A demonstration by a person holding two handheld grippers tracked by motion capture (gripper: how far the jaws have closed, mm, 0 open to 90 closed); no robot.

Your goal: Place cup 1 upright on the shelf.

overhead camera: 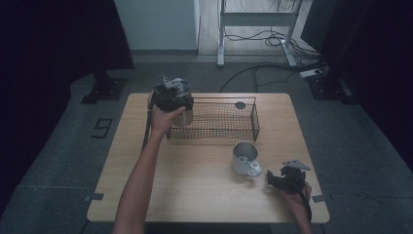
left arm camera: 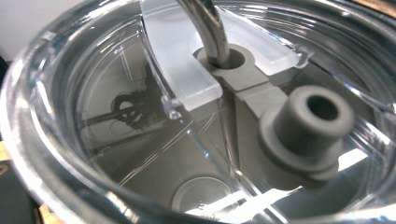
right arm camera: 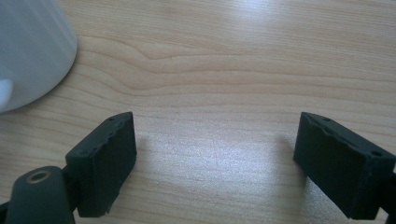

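Wooden table (overhead camera: 195, 185) carried a wire basket (overhead camera: 219, 119) near its far edge, and I used that basket as my landmark. At the basket's left end, my left gripper (overhead camera: 171, 95) hung over a metal tumbler (overhead camera: 184, 117) that stood at that end; whether inside the wire or just against it, I could not tell. From above, my hand (overhead camera: 164, 119) covered the jaws, so I could not tell whether they were wide, narrow or holding anything.

My left gripper view gave what the high view did not: the tumbler's clear lid (left arm camera: 70, 116) very close, with a metal straw (left arm camera: 205, 28) going down through a grey stopper (left arm camera: 306, 130) piece.

On the near side of the basket, toward its right end, stood a white mug (overhead camera: 245, 158). My right gripper (overhead camera: 275, 179) lay just to the right of the mug. My right gripper view showed its jaws spread wide over bare wood, gripping nothing, with the mug's (right arm camera: 28, 51) white wall at the upper left corner, apart from the jaws.
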